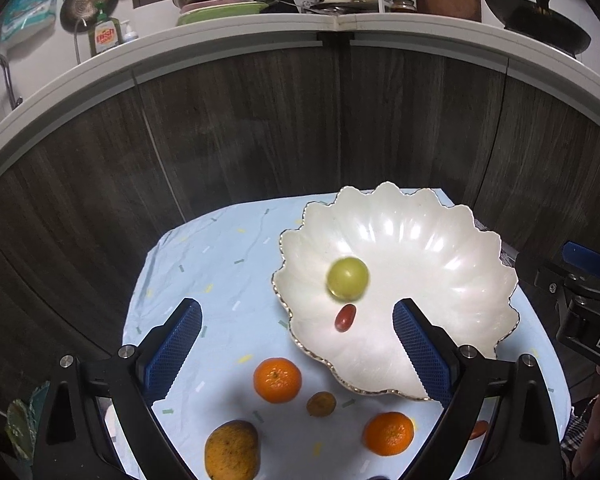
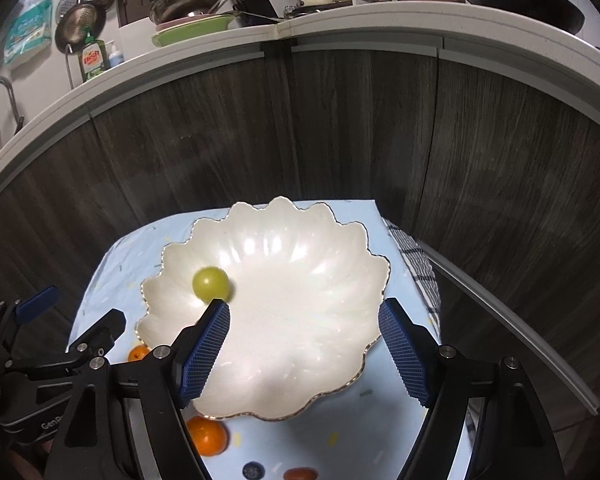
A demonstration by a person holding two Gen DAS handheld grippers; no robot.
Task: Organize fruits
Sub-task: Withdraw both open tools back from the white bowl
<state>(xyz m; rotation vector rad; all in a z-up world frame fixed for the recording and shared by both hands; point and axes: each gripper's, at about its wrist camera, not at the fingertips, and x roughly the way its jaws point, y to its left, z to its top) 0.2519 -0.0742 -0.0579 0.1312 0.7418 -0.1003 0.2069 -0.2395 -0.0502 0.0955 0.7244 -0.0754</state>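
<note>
The left hand-held gripper (image 1: 298,350) points forward and downward, its jaws spread wide with nothing between the blue pads (image 1: 176,350); the right hand-held gripper (image 2: 304,350) is angled likewise, jaws equally wide and holding nothing; each shows at the edge of the other's view, so the two sit side by side, apart and not touching.
</note>
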